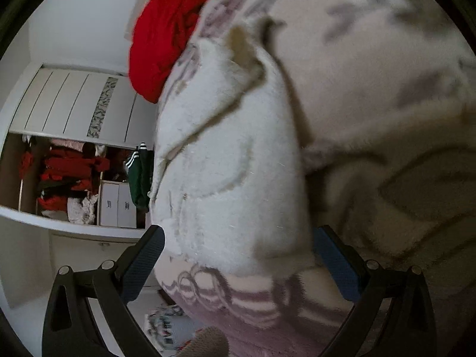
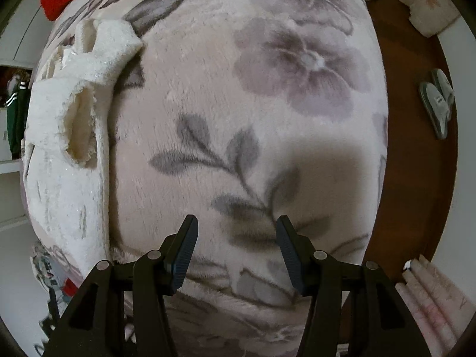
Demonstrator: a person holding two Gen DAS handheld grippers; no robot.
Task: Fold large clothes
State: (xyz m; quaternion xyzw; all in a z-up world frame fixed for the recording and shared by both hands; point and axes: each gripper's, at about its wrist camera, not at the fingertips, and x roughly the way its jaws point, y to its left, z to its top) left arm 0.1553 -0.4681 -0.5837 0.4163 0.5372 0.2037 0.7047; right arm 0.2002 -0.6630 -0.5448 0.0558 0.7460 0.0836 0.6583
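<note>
A fluffy white garment (image 1: 226, 178) lies folded on a pink floral blanket (image 1: 372, 74). My left gripper (image 1: 238, 238) is wide open, its jaws standing on either side of the garment's near end, not closed on it. In the right wrist view the same white garment (image 2: 68, 136) lies at the left edge of the blanket (image 2: 238, 119). My right gripper (image 2: 236, 229) is open and empty, hovering above the blanket's grey leaf pattern, well to the right of the garment.
A red garment (image 1: 163, 38) is heaped at the far end of the bed. An open wardrobe (image 1: 74, 178) with red and green clothes stands at the left. A brown wooden floor (image 2: 416, 148) with grey slippers (image 2: 437, 101) lies to the right.
</note>
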